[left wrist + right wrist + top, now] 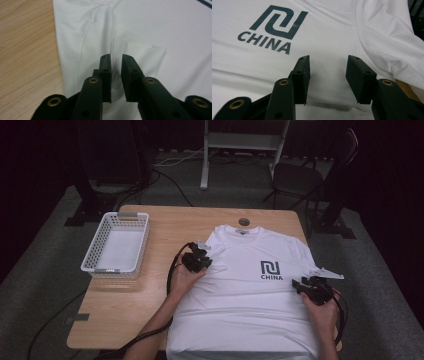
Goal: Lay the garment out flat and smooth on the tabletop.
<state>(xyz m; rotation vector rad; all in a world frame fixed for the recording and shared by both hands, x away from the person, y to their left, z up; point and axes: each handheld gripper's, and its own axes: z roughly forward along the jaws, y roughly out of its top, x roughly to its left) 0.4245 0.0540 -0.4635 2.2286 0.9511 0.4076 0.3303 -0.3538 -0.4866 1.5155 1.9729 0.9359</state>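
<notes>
A white T-shirt lies spread flat on the surface, right of the white basket. The left hand-held gripper, at the shirt's left sleeve, has a fabric fold between its narrowly parted jaws. The right hand-held gripper is open above the shirt's right side.

A matt white mesh-knit cloth T-shirt lies on a smooth, light wood-grain table, beside a white plastic lattice basket.

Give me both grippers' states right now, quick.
Left gripper: jaws a narrow gap apart, a fold of the white T-shirt between them; grip cannot be told.
Right gripper: open, holding nothing, above the T-shirt.
</notes>
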